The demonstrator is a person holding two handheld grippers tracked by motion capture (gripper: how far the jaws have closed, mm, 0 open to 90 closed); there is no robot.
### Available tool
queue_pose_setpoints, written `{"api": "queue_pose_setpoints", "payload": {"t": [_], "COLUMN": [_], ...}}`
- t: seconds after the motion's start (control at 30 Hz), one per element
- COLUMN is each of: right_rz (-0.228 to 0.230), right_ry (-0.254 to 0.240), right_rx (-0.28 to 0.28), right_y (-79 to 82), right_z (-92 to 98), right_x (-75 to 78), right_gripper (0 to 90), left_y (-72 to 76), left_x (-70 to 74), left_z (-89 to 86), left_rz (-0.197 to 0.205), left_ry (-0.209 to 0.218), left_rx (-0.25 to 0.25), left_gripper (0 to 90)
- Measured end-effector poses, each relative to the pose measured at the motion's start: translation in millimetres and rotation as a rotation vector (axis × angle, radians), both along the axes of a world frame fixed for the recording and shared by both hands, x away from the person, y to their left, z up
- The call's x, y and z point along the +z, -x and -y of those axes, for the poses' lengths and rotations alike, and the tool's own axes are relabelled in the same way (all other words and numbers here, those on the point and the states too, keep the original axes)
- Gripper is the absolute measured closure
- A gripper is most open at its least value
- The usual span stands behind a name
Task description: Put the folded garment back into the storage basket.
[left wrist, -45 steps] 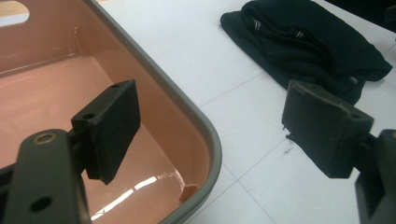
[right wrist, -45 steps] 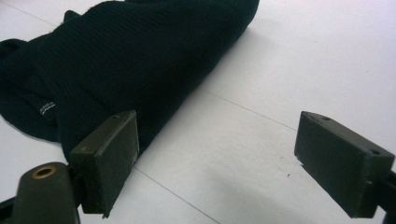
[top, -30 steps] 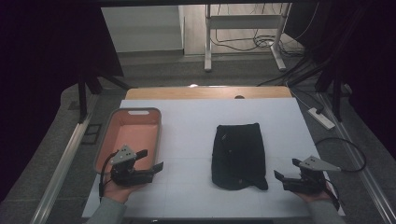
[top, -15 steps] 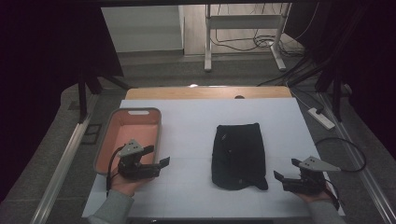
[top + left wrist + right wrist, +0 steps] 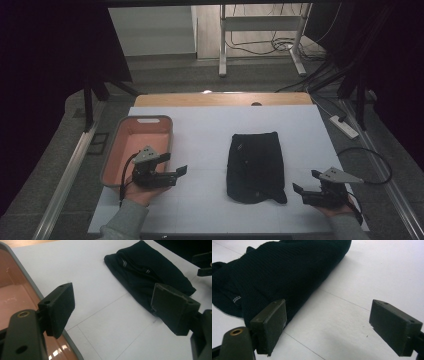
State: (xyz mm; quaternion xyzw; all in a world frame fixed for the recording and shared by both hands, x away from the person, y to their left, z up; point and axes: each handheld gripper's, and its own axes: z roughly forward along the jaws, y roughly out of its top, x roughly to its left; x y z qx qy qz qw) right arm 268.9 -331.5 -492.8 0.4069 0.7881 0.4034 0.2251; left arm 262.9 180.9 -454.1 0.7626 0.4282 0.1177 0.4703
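Observation:
A folded black knit garment [image 5: 255, 166] lies in the middle of the white table top [image 5: 210, 137]. My left gripper [image 5: 177, 171] hovers open beside the front right corner of a salmon tray [image 5: 120, 155], pointing right toward the garment [image 5: 150, 275], with nothing between its jaws. At the table's front right my right gripper [image 5: 300, 191] is open too, pointing left at the garment's near corner. In the right gripper view the garment [image 5: 277, 272] lies just beyond the jaws, which hold nothing.
The salmon tray with a grey rim [image 5: 27, 287] stands at the table's left and looks bare inside. A wooden strip [image 5: 220, 99] borders the table's far edge. Cables and a power strip [image 5: 344, 126] lie on the floor to the right.
My left gripper has shifted right, from over the tray's front corner toward the garment. The right gripper and the garment have stayed put.

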Motion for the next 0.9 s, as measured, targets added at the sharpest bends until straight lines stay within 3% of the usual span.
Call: {"api": "queue_pose_setpoints", "payload": {"t": [0.9], "right_rz": [-0.002], "right_ry": [0.012], "right_rx": [0.014], "right_y": [-3.0], "right_z": [-3.7], "right_x": [-1.1], "right_gripper": [15.4], "left_y": [-20.3], "left_x": [-3.0], "left_z": [30.8], "left_rz": [-0.030], "left_ry": [-0.007], "left_rx": [-0.034], "left_gripper": [18.8]}}
